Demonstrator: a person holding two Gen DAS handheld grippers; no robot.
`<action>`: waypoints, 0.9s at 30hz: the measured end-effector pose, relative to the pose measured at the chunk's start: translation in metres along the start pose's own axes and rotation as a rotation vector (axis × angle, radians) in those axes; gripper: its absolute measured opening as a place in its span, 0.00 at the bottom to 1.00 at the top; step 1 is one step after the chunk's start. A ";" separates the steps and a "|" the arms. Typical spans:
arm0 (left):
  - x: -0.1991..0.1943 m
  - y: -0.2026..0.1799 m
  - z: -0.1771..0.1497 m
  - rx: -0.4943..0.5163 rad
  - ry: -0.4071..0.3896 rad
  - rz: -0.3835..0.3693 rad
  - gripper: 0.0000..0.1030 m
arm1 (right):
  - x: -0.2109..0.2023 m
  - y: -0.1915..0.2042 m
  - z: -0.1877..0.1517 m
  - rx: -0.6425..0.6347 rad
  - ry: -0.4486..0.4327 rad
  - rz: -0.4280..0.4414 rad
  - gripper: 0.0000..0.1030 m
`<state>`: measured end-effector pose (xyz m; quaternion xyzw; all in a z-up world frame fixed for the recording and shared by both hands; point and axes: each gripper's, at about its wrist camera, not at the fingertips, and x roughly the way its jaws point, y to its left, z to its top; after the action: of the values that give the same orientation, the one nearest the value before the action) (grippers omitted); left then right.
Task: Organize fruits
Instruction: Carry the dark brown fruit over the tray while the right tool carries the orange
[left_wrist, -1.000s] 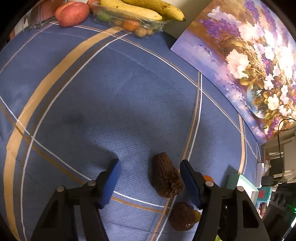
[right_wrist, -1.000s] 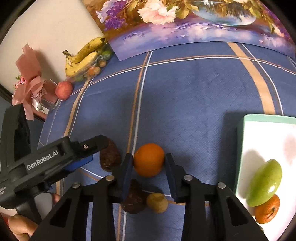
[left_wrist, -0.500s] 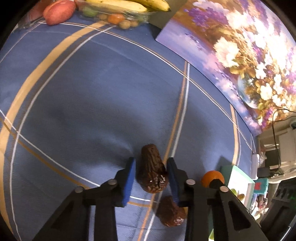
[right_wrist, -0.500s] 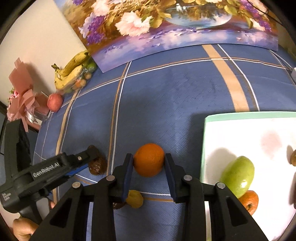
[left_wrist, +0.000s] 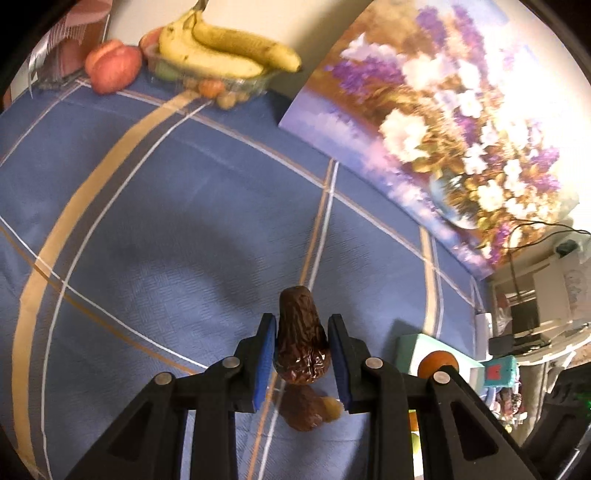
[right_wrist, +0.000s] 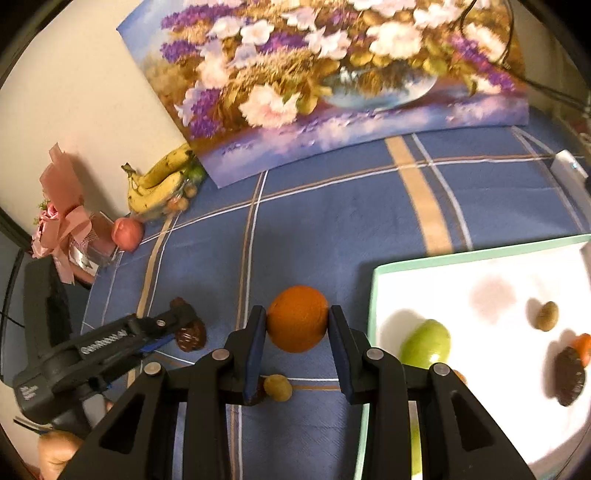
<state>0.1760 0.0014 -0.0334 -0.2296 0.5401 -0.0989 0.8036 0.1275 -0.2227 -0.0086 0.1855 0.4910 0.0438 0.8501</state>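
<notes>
My left gripper (left_wrist: 302, 341) is shut on a wrinkled brown date (left_wrist: 301, 341), lifted off the blue checked cloth (left_wrist: 166, 221). Below it on the cloth lie another brown date (left_wrist: 303, 411) and a small yellow fruit (left_wrist: 332, 406). My right gripper (right_wrist: 297, 325) is shut on an orange (right_wrist: 297, 324), held above the cloth just left of the white tray (right_wrist: 480, 277). In the right wrist view the left gripper (right_wrist: 186, 330) shows at the left with its date (right_wrist: 190, 334). The tray holds a green mango (right_wrist: 424, 345), a small brown fruit (right_wrist: 547, 315) and a dark date (right_wrist: 570, 376).
Bananas (left_wrist: 221, 51) in a clear tub (left_wrist: 221, 81) and a red apple (left_wrist: 112, 66) stand at the far edge. A flower painting (right_wrist: 332, 85) leans on the wall. A pink bouquet (right_wrist: 62, 218) sits at the far left corner. A small yellow fruit (right_wrist: 277, 387) lies under the right gripper.
My left gripper closed on the date and lifted it off the cloth. My right gripper rose with the orange and moved toward the tray.
</notes>
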 end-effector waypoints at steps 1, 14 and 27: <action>-0.003 -0.001 -0.001 0.002 -0.004 -0.003 0.30 | -0.004 0.000 0.000 -0.005 -0.006 -0.014 0.35; -0.039 -0.019 -0.016 0.055 -0.052 -0.045 0.30 | -0.050 -0.011 -0.022 -0.010 -0.056 -0.069 0.35; -0.059 -0.046 -0.033 0.126 -0.080 -0.071 0.30 | -0.084 -0.037 -0.048 0.033 -0.100 -0.093 0.35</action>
<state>0.1265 -0.0239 0.0264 -0.2012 0.4917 -0.1520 0.8334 0.0393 -0.2654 0.0256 0.1785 0.4566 -0.0131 0.8715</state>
